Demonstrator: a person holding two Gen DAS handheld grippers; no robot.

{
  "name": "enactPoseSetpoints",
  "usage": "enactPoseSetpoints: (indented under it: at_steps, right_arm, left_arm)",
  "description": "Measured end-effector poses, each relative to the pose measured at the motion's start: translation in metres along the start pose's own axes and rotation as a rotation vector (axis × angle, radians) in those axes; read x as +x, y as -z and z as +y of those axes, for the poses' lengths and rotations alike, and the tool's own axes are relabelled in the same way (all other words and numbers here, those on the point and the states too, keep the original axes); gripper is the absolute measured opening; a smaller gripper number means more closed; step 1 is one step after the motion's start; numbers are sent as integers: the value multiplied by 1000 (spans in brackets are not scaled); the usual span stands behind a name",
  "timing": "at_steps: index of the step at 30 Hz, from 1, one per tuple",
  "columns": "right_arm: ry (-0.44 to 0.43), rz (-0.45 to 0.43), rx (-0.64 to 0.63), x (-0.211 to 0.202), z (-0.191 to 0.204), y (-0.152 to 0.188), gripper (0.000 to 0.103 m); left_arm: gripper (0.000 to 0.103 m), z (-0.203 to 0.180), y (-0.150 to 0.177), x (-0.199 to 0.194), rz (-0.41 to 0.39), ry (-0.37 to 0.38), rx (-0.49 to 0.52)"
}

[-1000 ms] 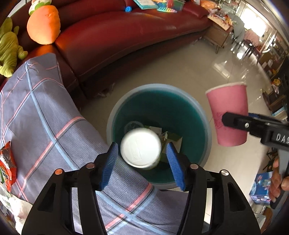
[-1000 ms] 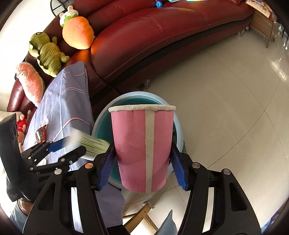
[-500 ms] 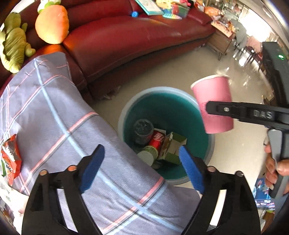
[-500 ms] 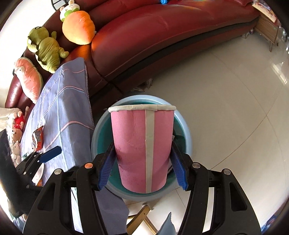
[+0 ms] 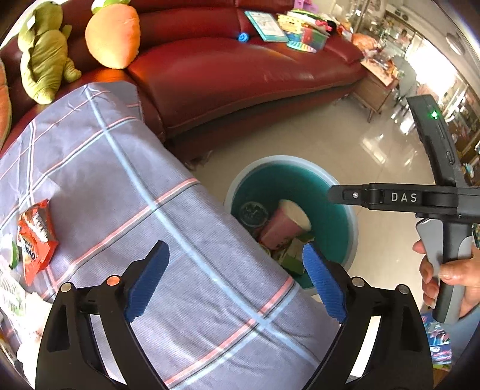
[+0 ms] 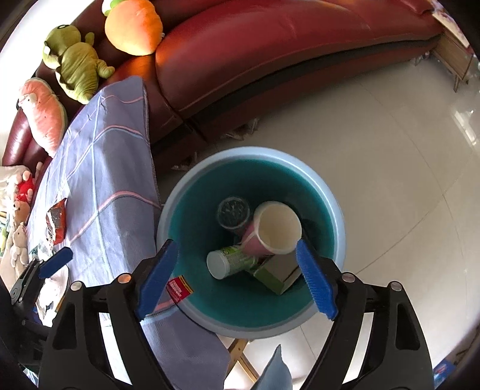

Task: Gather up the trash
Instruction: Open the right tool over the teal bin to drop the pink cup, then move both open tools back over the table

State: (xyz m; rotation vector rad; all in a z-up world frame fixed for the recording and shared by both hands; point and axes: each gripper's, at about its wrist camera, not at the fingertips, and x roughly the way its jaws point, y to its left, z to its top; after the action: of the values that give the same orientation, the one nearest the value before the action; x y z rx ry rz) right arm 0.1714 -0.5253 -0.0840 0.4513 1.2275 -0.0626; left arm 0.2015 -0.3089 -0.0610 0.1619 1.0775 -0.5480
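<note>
A light blue bin (image 6: 252,151) with a teal inside stands on the floor beside the cloth-covered table (image 5: 120,180). In it lie a pink paper cup (image 6: 270,231), a green can with a white lid (image 6: 231,261), a green carton (image 6: 276,274) and a clear dark-lidded cup (image 6: 234,213). My right gripper (image 6: 237,249) hangs above the bin with its jaws opening and nothing between them. My left gripper (image 5: 235,255) is over the table's edge, jaws opening and empty. A red snack wrapper (image 5: 36,237) lies on the cloth to its left.
A red leather sofa (image 5: 240,78) curves behind the bin, with plush toys (image 5: 45,54) and books (image 5: 264,21) on it. White wrappers (image 5: 12,291) lie at the table's left edge. A wooden side table (image 5: 378,90) stands far right. A hand (image 5: 450,273) holds the right gripper.
The white-lidded can left my left gripper and lies in the bin. The pink cup dropped from my right gripper into the bin. Both jaws spread wide, and my left gripper drew back over the table.
</note>
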Motion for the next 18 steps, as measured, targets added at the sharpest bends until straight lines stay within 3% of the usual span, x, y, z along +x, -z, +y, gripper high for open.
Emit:
enactPoseSetpoints:
  at_steps: [2, 18]
  right_arm:
    - [8, 3, 7, -2, 1, 4, 84]
    - [29, -33, -48, -41, 47, 43, 84]
  left_arm:
    - [92, 3, 5, -5, -3, 3, -10]
    - [93, 28, 44, -44, -41, 10, -53]
